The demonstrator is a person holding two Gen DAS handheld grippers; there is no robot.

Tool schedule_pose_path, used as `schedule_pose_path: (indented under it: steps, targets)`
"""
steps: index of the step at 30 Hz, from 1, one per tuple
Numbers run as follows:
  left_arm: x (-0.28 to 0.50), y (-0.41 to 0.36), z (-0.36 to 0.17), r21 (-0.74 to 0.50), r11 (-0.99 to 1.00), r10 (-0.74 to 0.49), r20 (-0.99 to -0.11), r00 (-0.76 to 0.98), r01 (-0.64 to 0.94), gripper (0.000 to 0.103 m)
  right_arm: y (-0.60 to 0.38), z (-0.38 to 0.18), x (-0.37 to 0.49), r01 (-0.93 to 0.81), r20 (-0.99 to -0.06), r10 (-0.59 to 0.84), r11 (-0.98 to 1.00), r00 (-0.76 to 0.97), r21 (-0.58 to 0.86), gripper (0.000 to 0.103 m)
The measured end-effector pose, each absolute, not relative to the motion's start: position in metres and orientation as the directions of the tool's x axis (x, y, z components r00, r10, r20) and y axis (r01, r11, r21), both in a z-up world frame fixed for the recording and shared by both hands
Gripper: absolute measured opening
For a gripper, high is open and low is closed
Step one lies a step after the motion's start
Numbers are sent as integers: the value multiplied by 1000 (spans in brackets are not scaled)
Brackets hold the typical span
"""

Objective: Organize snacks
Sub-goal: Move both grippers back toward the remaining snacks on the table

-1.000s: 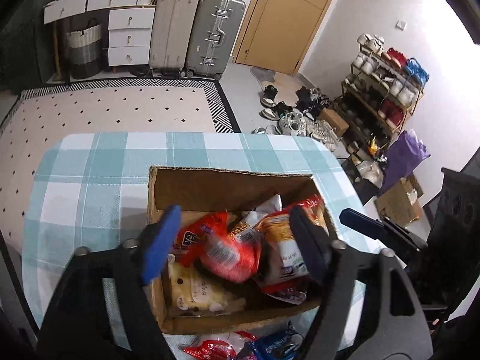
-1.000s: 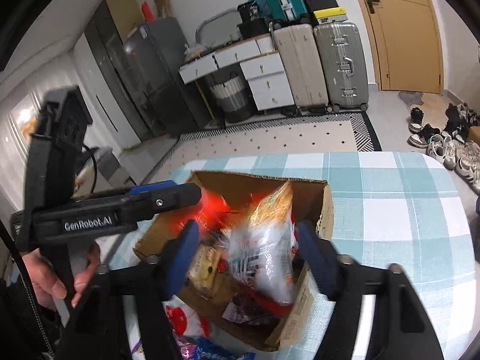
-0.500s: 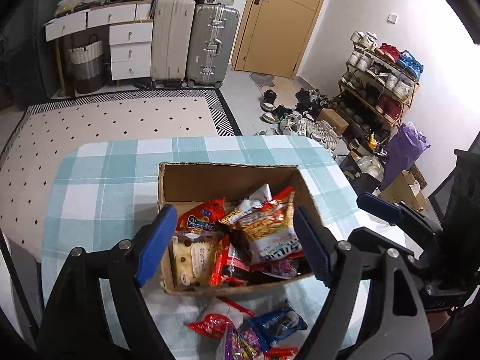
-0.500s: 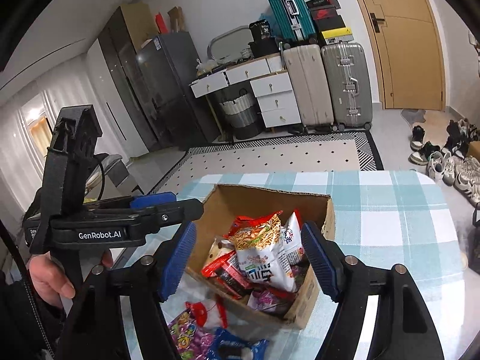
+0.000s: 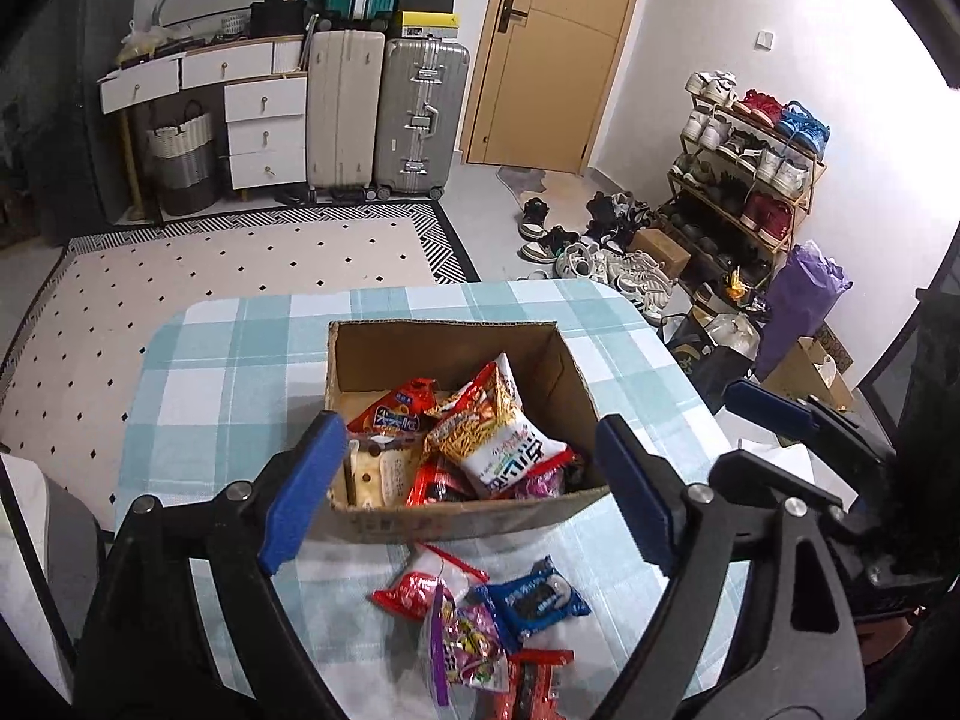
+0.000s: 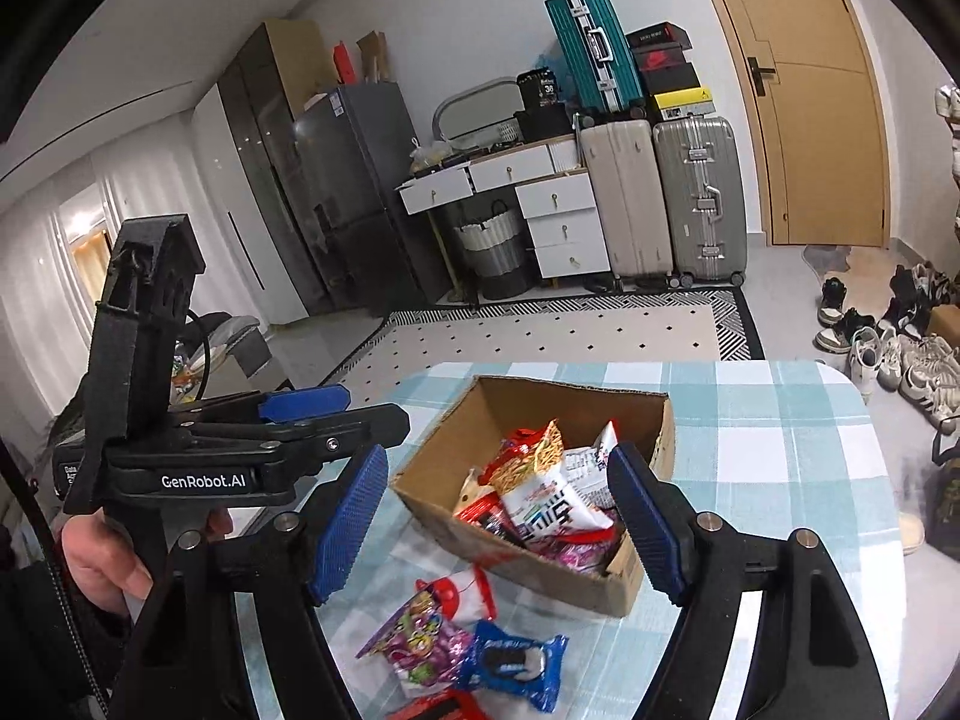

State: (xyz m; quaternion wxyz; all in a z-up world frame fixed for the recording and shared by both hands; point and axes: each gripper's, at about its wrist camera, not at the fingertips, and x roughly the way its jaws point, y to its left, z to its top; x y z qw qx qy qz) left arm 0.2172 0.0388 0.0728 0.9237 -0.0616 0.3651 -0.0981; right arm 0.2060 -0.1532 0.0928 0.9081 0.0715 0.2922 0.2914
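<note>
Two tongs agape, one box — loose packets outside.

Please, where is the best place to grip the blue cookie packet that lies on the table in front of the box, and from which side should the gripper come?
The blue cookie packet lies flat on the checked tablecloth, beside the colourful candy bag. Probably best to come from above and pinch across its narrow width near the free, crimped end on the right, away from the neighbouring packets. The right gripper is open and empty.
</note>
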Motion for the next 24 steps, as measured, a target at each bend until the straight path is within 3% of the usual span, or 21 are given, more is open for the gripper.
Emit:
schedule_pose_path:
  steps: [9,15,24]
  targets:
    - [156,36,83,-168,977,-211,-622,754,134,86,-154,94,164,-491,-473,574,818,668,299,83]
    - [107,31,83,-146,981,-191,-587,787,129,100,-154,80,134,-477,-479,563,826,673,301,84]
    - [60,38,64,-173,978,-195,-597,778,112,101,-160,61,84,-448,-500,540,841,677,303,84]
